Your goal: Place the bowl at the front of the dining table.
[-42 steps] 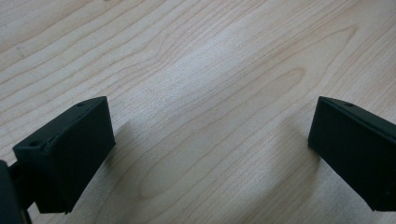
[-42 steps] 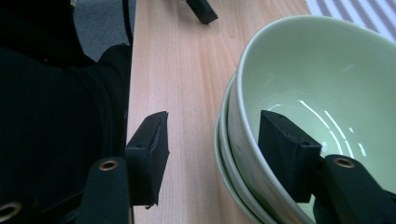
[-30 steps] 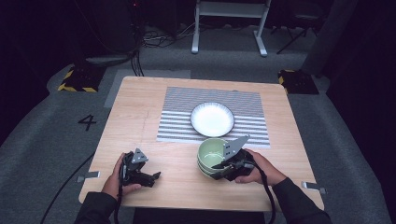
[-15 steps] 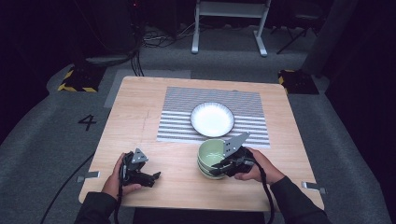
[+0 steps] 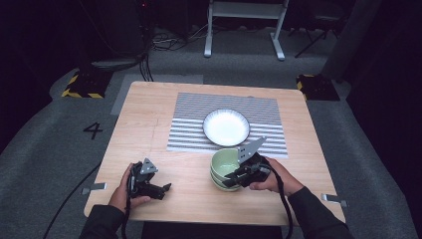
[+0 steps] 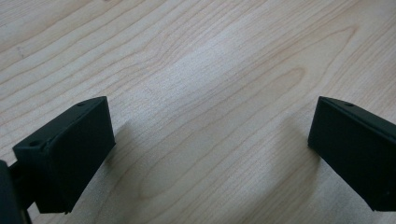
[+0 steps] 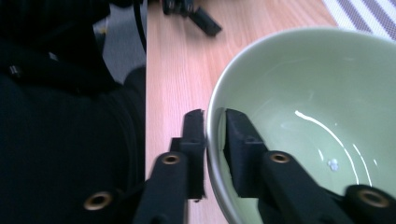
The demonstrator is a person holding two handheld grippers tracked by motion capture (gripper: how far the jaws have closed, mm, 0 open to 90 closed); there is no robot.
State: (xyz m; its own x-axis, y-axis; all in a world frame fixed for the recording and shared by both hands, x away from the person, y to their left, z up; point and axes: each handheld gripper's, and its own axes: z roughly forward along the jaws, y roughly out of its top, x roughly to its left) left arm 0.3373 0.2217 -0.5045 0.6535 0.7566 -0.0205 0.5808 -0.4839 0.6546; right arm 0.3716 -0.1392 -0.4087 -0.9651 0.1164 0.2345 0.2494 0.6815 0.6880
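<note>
- Right now the right gripper [image 7: 215,140] has its jaws pinched on the rim of the top green bowl [image 7: 303,121]: one jaw stands outside the wall and one inside, with the rim between them. They have just been opening a touch, yet the pads look to be against the rim.
- That green bowl [image 5: 225,162] sits nested on at least one more like it, forming a short stack near the front edge of the wooden table [image 5: 149,124], just in front of the striped mat [image 5: 189,119].
- Gripping the wall at the near side likely suits lifting the top bowl clear of the one below; a rim pinch is about the only hold a two-jaw claw gets on an open bowl.
- Beyond the stack, a white bowl [image 5: 226,126] rests on the mat, apart from the green ones.
- Meanwhile the left gripper [image 5: 158,188] lies low by the table's front left, well apart from the bowls. Its own view shows its jaws spread wide over bare wood [image 6: 201,93], with nothing between them.
- I judge that hand is parked out of the way, perhaps ready to steady the lower bowl should it stick.
</note>
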